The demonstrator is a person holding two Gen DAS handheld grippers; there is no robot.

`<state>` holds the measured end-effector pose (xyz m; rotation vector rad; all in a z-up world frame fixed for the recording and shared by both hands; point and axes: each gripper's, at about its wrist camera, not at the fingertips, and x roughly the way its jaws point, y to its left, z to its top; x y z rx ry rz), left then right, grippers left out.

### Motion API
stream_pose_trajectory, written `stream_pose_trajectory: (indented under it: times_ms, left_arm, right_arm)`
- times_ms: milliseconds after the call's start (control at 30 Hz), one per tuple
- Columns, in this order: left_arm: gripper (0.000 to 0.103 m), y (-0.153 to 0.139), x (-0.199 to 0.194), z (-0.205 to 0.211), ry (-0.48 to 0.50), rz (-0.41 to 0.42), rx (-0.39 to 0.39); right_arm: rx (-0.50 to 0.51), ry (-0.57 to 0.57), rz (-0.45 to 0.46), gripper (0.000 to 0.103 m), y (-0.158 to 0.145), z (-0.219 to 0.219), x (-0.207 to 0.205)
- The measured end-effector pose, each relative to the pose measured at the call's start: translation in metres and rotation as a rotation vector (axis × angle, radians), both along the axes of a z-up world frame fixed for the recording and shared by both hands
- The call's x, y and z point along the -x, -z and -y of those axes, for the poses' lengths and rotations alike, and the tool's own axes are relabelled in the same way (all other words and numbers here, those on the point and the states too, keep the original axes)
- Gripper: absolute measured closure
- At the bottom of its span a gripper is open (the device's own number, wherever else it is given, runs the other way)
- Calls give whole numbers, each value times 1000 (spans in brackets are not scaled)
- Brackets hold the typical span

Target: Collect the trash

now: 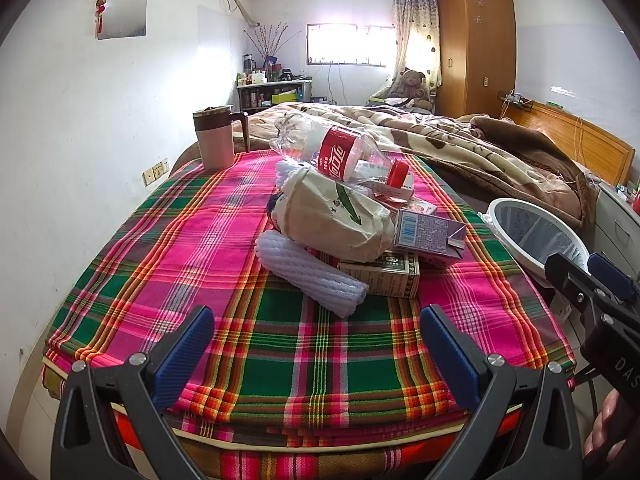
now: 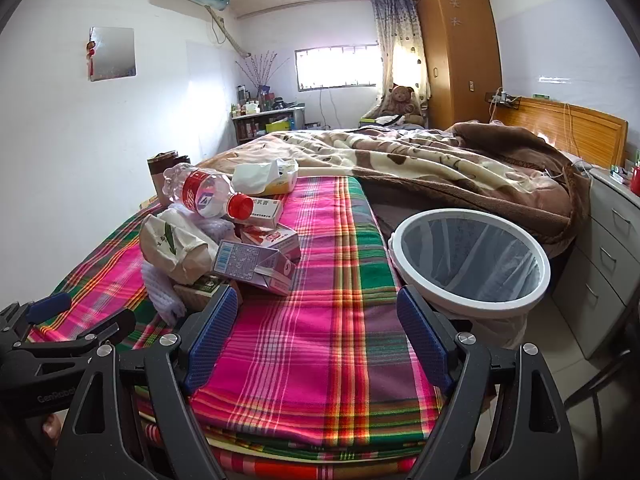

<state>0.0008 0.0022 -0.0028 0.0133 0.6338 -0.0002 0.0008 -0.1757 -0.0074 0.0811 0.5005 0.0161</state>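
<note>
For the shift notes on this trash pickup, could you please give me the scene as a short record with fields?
surface: plaid cloth covering a table beside the bed
trash pile: empty cola bottle lying on top, crumpled paper bag, white foam sleeve, purple carton, small green-printed box, other small boxes
bin: white-rimmed trash bin with liner, right of the table, looks empty
other: lidded mug at the far left corner
left gripper: open, holding nothing
right gripper: open, holding nothing
</note>
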Motion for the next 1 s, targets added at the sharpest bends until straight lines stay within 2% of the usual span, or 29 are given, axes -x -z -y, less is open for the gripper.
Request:
stream_pose_trajectory:
  times_ms: [1000]
  left_arm:
    - [0, 0, 0, 0, 0, 0, 1]
  right_arm:
    - [4, 3, -11, 20, 2, -2, -2]
